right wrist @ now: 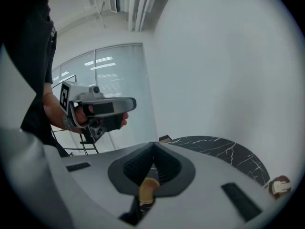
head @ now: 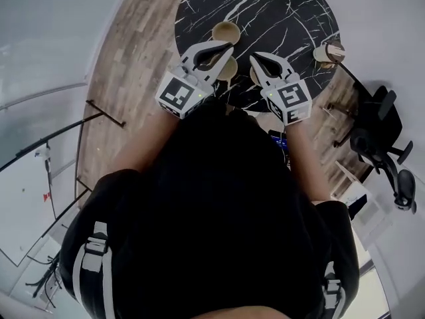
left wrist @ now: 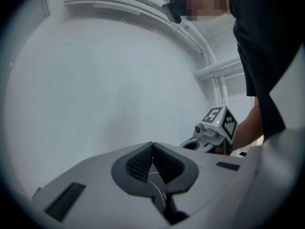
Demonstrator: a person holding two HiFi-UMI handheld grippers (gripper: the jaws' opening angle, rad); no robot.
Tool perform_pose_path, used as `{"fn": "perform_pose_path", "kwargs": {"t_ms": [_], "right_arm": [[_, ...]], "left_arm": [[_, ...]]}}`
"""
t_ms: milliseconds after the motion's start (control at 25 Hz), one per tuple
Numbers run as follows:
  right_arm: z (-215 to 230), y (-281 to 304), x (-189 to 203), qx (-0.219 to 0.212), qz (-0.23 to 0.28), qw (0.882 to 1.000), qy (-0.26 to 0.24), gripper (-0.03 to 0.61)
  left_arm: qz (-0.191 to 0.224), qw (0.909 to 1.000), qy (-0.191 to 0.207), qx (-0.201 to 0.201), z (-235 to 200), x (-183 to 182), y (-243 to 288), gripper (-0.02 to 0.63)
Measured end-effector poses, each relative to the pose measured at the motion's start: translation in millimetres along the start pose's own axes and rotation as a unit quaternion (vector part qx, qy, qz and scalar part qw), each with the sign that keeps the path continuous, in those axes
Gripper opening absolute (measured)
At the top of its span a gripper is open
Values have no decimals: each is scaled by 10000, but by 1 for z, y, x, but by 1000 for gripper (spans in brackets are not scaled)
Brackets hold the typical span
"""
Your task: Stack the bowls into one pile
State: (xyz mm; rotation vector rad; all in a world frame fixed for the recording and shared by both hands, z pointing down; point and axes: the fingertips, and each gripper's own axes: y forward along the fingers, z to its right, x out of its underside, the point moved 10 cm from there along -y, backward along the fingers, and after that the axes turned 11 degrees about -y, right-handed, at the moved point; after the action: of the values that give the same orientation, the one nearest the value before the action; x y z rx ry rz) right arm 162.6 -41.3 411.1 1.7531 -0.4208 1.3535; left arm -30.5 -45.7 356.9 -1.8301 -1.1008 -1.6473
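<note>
The left hand-held gripper [head: 228,44] and right hand-held gripper [head: 253,58] are both pressed together and empty. On the dark surface [head: 279,5], upper centre, sit tan bowls: a far bowl [head: 226,30], an edge bowl [head: 329,52] and a near bowl [head: 228,70] half hidden behind the grippers. They look light, stiff and probably slick, so pinch a rim.

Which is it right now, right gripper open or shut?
Shut. The right gripper shows its ribbed pads meeting at the tips, nothing clamped between them.

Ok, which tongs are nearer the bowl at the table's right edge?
Right. In the head view the right tongs hang left of that bowl, apart from it; the left tongs are farther left still.
</note>
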Motion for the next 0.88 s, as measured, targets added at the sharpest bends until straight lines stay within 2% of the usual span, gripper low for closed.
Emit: {"fn": "perform_pose_path", "kwargs": {"t_ms": [280, 480, 760, 880], "right_arm": [[19, 73, 23, -89, -947, 9955, -13, 3], [39, 123, 53, -77, -1606, 9860, 433, 15], [54, 176, 96, 47, -2219, 9707, 917, 41], [58, 192, 111, 218, -2417, 9637, 1114, 83]], "left_arm": [[89, 9999, -80, 39, -37, 5, -12, 5], [160, 9997, -195, -71, -56, 10, -20, 5], [131, 9999, -61, -70, -70, 22, -22, 4], [145, 9997, -158, -80, -75, 26, -19, 5]]}}
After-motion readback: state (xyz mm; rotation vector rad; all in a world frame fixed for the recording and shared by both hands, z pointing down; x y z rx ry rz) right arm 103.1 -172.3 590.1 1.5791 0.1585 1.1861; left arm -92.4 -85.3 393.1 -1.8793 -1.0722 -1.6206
